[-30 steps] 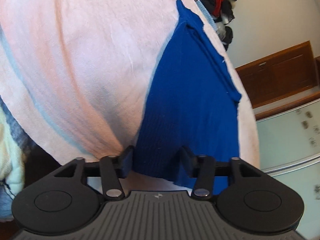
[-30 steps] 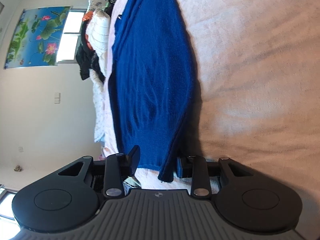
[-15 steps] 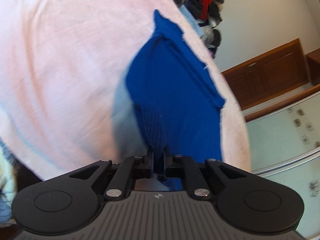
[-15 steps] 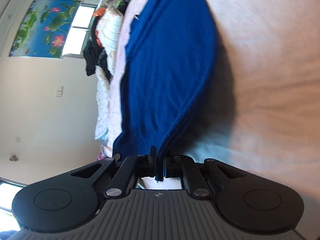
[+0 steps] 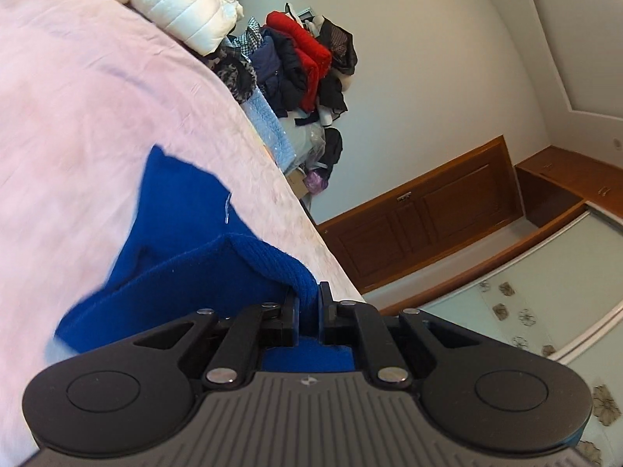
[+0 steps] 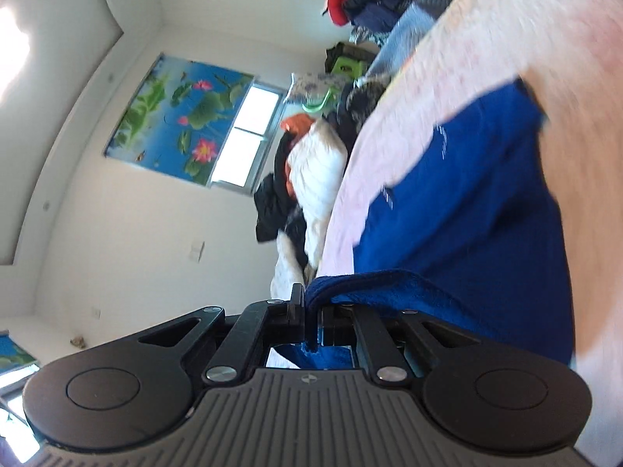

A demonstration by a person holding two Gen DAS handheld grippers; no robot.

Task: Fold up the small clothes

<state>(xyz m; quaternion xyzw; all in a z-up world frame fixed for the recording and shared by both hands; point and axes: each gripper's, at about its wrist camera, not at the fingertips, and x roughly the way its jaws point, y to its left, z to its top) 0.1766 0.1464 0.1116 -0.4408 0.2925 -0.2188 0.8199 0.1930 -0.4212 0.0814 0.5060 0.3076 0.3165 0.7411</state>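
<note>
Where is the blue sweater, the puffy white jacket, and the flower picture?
blue sweater (image 5: 187,210): left wrist view, flat part lying on the pink bedspread.
puffy white jacket (image 5: 183,4): left wrist view, quilted middle.
flower picture (image 6: 179,116): right wrist view, green leaves at its centre.

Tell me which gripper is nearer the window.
Right. The right gripper holds the blue sweater along the bed edge facing the window; the left gripper holds it toward the wooden cabinet, window unseen.
</note>
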